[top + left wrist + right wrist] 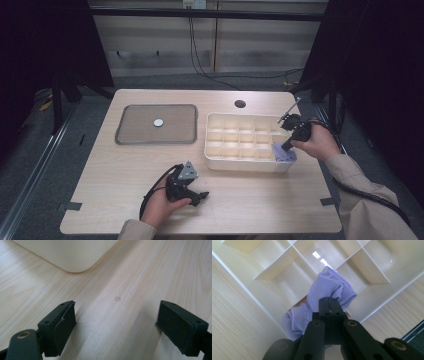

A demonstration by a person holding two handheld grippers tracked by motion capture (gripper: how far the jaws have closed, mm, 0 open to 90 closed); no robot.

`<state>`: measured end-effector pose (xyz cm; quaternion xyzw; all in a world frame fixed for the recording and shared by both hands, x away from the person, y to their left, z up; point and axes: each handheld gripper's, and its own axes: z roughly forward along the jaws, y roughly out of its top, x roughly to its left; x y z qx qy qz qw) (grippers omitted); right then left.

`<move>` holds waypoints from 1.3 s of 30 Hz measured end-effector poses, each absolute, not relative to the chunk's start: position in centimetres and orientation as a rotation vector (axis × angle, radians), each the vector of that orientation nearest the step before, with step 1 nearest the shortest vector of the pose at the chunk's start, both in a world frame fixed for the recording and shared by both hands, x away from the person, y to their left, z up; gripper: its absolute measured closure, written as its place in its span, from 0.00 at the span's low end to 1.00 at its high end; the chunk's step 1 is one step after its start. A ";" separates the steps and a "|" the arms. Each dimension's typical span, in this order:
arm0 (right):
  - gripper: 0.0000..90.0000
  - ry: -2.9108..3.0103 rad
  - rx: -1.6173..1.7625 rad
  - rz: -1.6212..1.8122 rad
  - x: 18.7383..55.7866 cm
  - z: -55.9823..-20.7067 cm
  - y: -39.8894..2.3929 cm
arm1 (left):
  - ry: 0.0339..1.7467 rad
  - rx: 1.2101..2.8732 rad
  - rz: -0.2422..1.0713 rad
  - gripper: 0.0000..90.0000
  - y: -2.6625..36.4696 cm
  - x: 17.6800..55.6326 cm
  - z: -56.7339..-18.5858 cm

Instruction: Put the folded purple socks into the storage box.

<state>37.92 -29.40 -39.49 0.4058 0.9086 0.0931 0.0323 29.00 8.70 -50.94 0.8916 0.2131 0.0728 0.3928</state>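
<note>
A pale purple sock (pixel 283 152) lies bunched in the near right corner compartment of the cream divided box (pixel 220 159). My right gripper (pixel 286 146) points down into that compartment. In the right gripper view its jaws are shut pad to pad (pixel 329 305), with their tips pressed against the sock (pixel 329 285); I see no fabric between the pads. My left gripper (pixel 200 196) rests near the table's front edge, left of the box. Its jaws stand wide open (pixel 117 325) over bare wood with nothing between them.
A grey tray (pixel 130 131) at the back left holds a small white disc (pixel 158 122). The box's other compartments (pixel 359 267) look empty. One rounded box corner (pixel 72 255) lies just ahead of the left gripper. A round cable hole (pixel 240 104) is behind the box.
</note>
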 end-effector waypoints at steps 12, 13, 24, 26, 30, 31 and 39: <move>1.00 2.815 1.267 0.279 37.8 -41.2 -29.6 | 0.541 2.263 0.186 0.16 8.7 29.0 -50.9; 1.00 2.817 1.275 0.283 37.8 -41.4 -29.5 | 0.541 2.262 0.185 0.16 8.7 29.0 -50.9; 1.00 2.821 1.309 0.280 37.7 -43.0 -29.6 | 0.534 2.268 0.188 0.16 8.7 29.0 -50.9; 1.00 2.820 1.312 0.272 37.6 -43.3 -29.5 | 0.531 2.268 0.186 0.16 8.7 29.0 -50.9; 1.00 2.820 1.311 0.270 37.6 -43.9 -29.4 | 0.534 2.273 0.188 0.16 8.6 28.9 -50.9; 1.00 2.820 1.309 0.280 37.6 -44.0 -29.5 | 0.534 2.273 0.188 0.16 8.6 28.9 -50.9; 1.00 2.819 1.317 0.284 37.6 -44.6 -29.6 | 0.535 2.273 0.184 0.16 8.6 28.9 -50.9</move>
